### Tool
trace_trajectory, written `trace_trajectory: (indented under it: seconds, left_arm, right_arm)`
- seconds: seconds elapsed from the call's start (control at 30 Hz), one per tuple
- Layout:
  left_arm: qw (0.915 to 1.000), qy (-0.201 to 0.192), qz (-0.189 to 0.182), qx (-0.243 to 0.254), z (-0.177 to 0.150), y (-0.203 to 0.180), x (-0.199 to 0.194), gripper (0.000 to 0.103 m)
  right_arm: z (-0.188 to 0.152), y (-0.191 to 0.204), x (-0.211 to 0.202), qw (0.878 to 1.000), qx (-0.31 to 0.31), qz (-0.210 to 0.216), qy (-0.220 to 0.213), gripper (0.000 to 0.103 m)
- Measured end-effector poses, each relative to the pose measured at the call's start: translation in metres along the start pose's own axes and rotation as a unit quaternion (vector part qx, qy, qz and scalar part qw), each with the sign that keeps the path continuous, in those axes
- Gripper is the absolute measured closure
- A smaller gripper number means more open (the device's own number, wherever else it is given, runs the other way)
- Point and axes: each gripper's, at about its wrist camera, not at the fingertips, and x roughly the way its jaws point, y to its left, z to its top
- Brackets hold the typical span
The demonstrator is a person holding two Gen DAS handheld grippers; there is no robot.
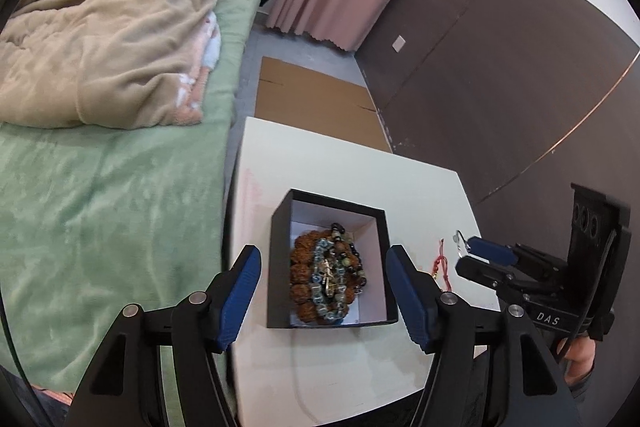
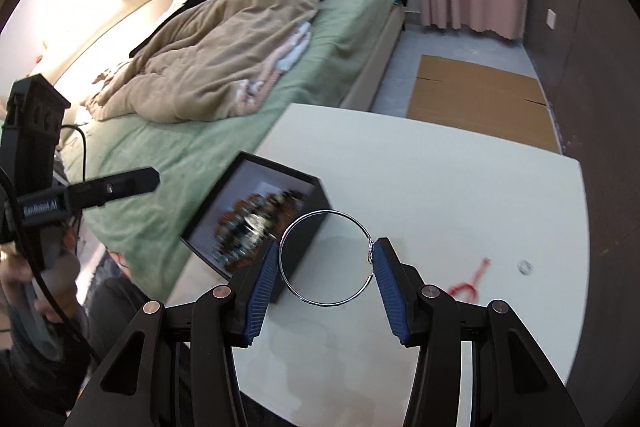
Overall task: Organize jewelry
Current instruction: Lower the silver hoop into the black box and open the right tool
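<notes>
Right tongs: your right gripper (image 2: 326,269) has the thin silver hoop bangle (image 2: 326,259) pinched across its width between the blue pads, lifted off the table right beside the box.
Left tongs: your left gripper (image 1: 322,291) is spread wide with nothing in it, hovering over the black square cardboard box (image 1: 276,267).
Done so far: looks like most of it, a pile of chunky brown and blue bead bracelets (image 1: 328,269) already sits in that box.
Still left: the red string cord (image 2: 466,285) and a small silvery ring-like bit (image 2: 525,267) are lying loose on the white table (image 2: 440,179).
In the way: nothing much. Green bed (image 2: 168,179) alongside, flat cardboard (image 2: 476,99) on the floor beyond.
</notes>
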Motion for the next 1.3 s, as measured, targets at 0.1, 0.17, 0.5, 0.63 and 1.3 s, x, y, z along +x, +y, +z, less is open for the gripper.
trace_trajectory:
  seconds: [0.1,0.17,0.5,0.63,1.3]
  left_arm:
    - [1.0,-0.005,0.002,0.001,0.001,0.005,-0.005,0.024]
    - [0.9999,-0.012,0.003,-0.002,0.001,0.009,-0.01,0.017]
    - [0.9995,-0.025,0.007,-0.02,0.003,0.028,-0.027,0.01]
    - [0.9993,-0.028,0.01,-0.025,0.004,0.032,-0.032,0.01]
    - [0.999,0.001,-0.019,0.039,-0.003,-0.041,0.001,0.01]
  right_arm:
    - [0.008,0.013,0.006,1.0,-0.002,0.011,0.001,0.053]
    - [0.014,0.022,0.012,1.0,-0.003,0.017,0.002,0.053]
    - [0.033,0.049,0.031,1.0,-0.002,0.03,0.002,0.053]
    - [0.034,0.045,0.04,0.999,0.024,0.037,0.015,0.039]
    - [-0.034,-0.044,-0.037,0.986,0.161,-0.006,-0.052,0.011]
